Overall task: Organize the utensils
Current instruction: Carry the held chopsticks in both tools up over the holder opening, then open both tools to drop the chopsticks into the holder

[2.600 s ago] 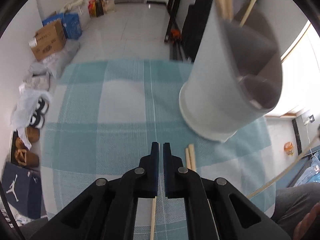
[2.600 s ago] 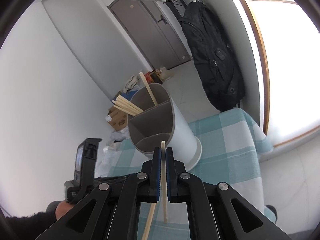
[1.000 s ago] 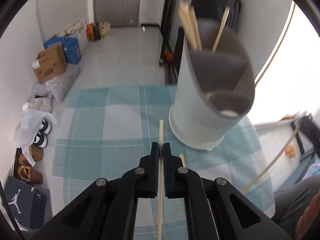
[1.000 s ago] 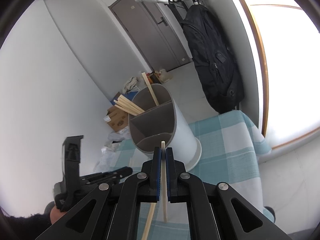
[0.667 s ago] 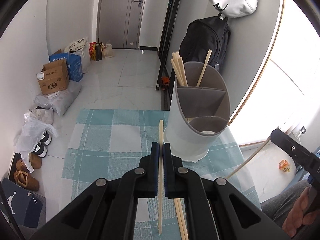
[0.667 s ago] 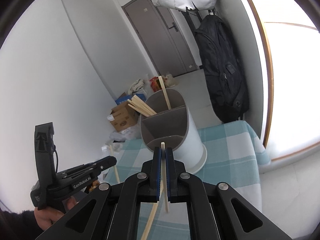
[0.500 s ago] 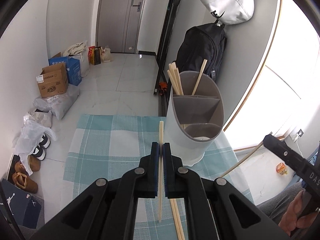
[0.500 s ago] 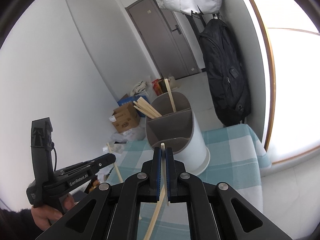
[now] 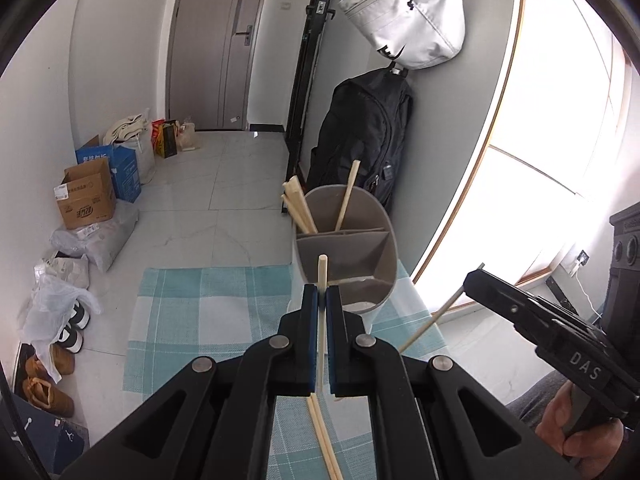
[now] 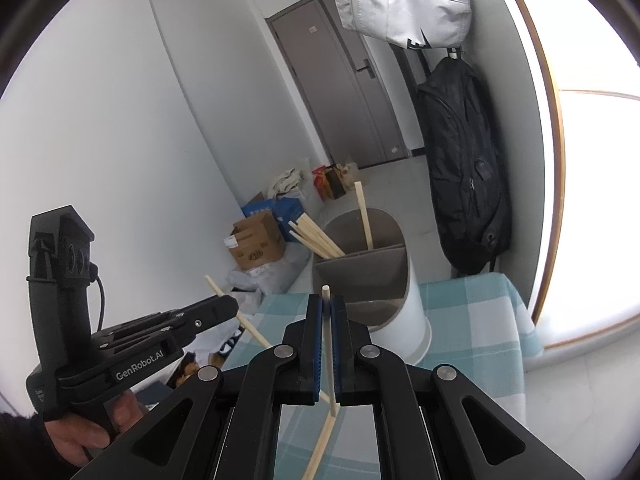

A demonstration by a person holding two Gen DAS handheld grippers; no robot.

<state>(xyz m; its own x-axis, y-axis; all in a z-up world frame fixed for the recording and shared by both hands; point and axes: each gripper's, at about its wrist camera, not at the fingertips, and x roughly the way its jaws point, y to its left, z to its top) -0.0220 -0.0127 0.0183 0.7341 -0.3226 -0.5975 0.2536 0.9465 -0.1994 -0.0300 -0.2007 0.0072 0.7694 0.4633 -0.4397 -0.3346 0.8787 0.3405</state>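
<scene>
One holder point(image 9: 352, 248), two backpacks point(image 9: 366, 140)

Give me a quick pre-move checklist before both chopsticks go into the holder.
1. Left gripper shut on its chopstick: ok.
2. Right gripper shut on its chopstick: ok.
3. Utensil holder upright on the checked tablecloth: ok.
4. Room in the holder's back compartment, which already holds chopsticks: ok.
5. Both held chopsticks apart from each other: ok.
6. Loose chopsticks left on the cloth below: not ok, more to pick.
</scene>
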